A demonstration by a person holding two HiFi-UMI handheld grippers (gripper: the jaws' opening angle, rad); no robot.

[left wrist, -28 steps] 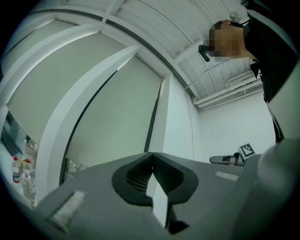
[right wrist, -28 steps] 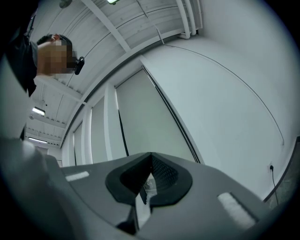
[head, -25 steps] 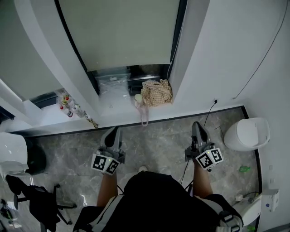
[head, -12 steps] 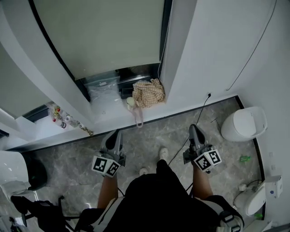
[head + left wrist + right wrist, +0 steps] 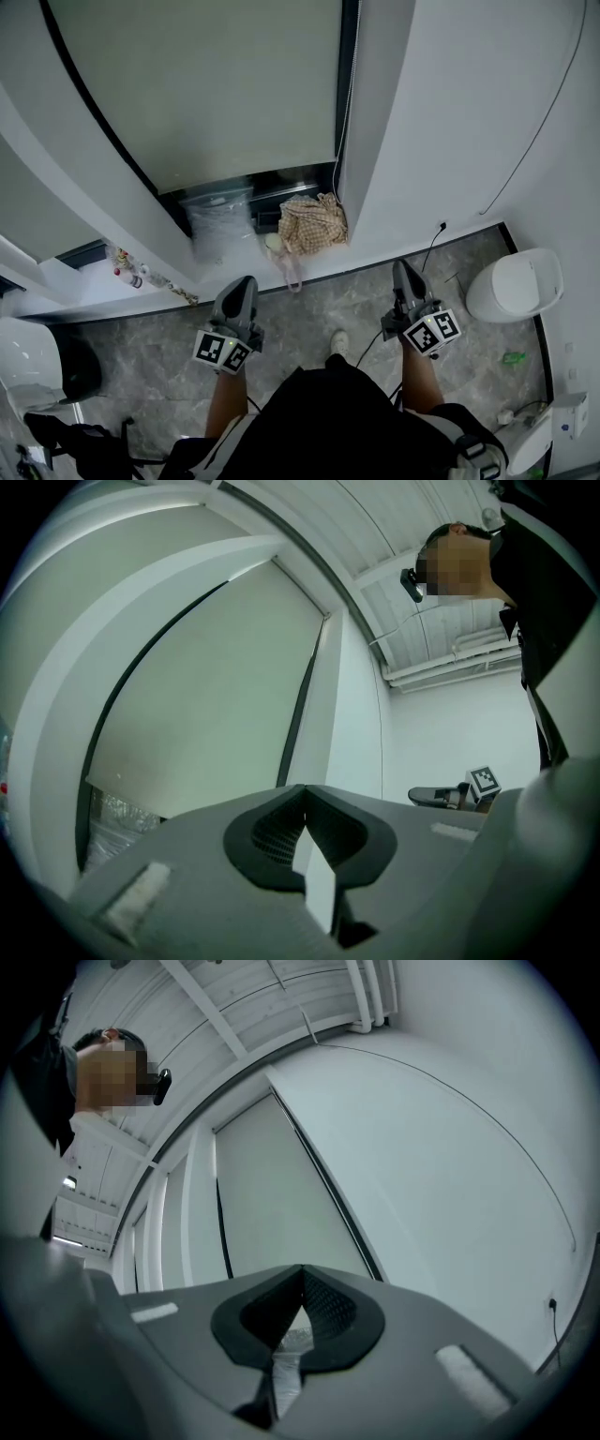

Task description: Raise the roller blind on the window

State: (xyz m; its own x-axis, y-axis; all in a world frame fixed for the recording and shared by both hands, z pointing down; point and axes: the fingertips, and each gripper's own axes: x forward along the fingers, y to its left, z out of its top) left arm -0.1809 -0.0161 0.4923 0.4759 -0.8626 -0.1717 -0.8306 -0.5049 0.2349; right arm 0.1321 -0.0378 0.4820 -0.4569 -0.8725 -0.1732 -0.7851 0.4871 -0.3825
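1. Roller blind point(image 5: 216, 84) down over nearly the whole window, with only a low strip of glass point(image 5: 281, 183) uncovered above the checked bag point(image 5: 314, 223) on the sill.
2. Left tool point(image 5: 239, 286) and right tool point(image 5: 405, 274): both closed tight, nothing between the jaws, well short of the window.
3. Thin cord point(image 5: 348, 75) along the right frame is probably the control; too fine to tell whether chain or plain.
4. Step in hand, as judged: approach. Bring right tool to the cord, open it before arriving, close on one strand only.
5. Pull straight down along the frame in short strokes and watch the hem — if it drops, switch strand.
6. Keep clear of the bag.
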